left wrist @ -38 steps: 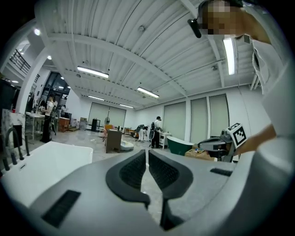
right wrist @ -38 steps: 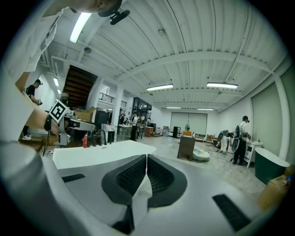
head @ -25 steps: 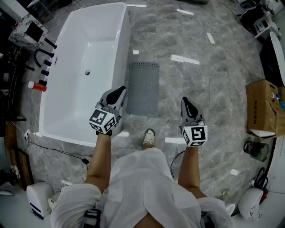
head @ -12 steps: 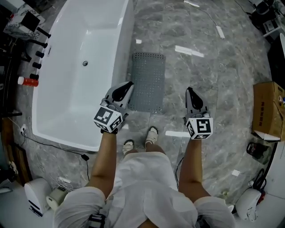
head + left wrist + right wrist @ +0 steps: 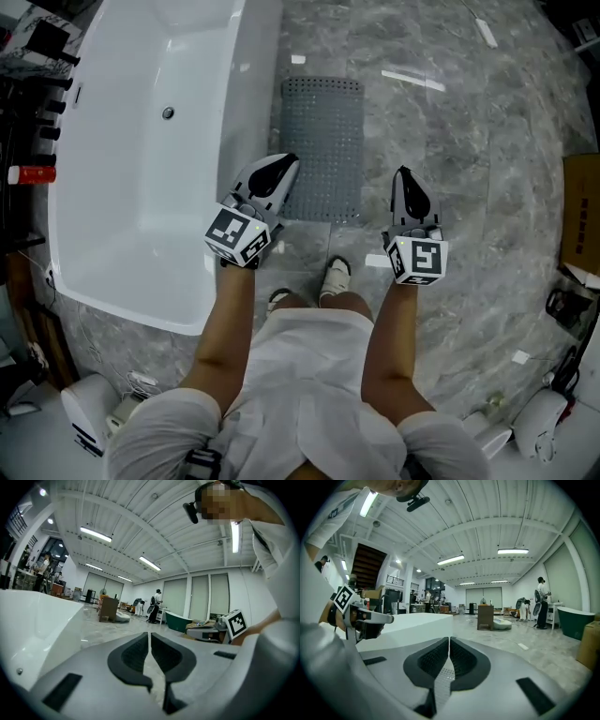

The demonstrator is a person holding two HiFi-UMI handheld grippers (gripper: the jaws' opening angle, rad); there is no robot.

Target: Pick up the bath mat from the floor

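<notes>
Over grey floor beside white bathtub, hovering by near edge of bath mat with left gripper and right gripper pressed together, empty, needing opening before pinching.

You've got a bright, even scene — ceiling tube lights feed it, and their streaks glare off the floor. Both gripper views bend hard toward dark round corners — close foreground goes soft. Shadows are faint.
</notes>
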